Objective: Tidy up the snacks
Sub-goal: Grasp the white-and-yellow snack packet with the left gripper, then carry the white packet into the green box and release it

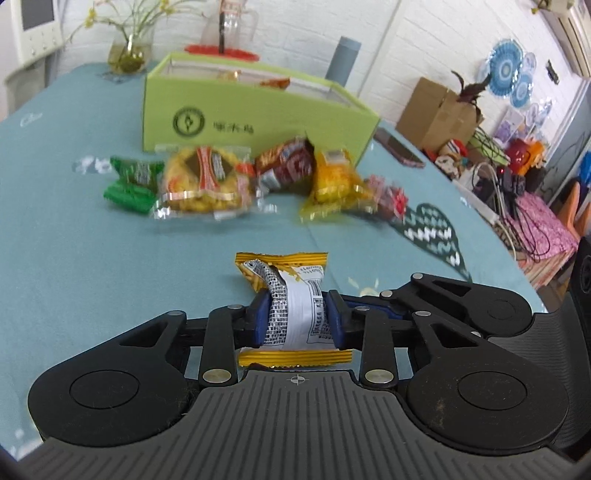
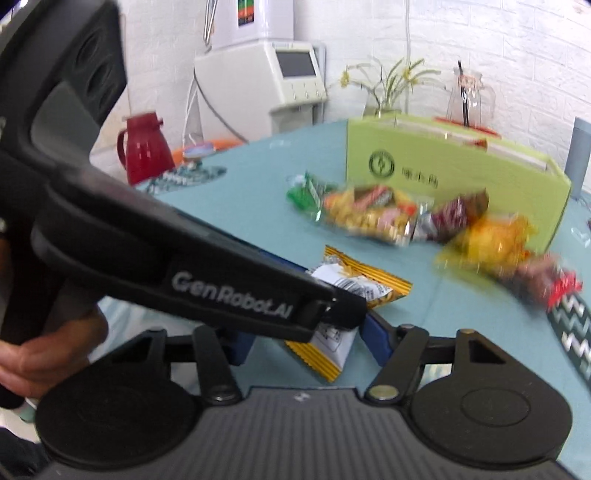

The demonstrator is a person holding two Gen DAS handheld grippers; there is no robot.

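Observation:
My left gripper is shut on a yellow and white snack packet, held just above the teal tablecloth. The same packet shows in the right wrist view, with the left gripper's arm crossing in front of it. My right gripper is open, its blue pads either side of the packet's lower end, not pressing it. Beyond lie several loose snacks: a green one, a yellow round one, a red-brown one, an orange one. Behind them stands an open green box.
A phone lies right of the box. A vase with flowers and a glass jug stand at the far edge. A red jug stands at the left in the right wrist view. Cardboard boxes and clutter lie beyond the table's right edge.

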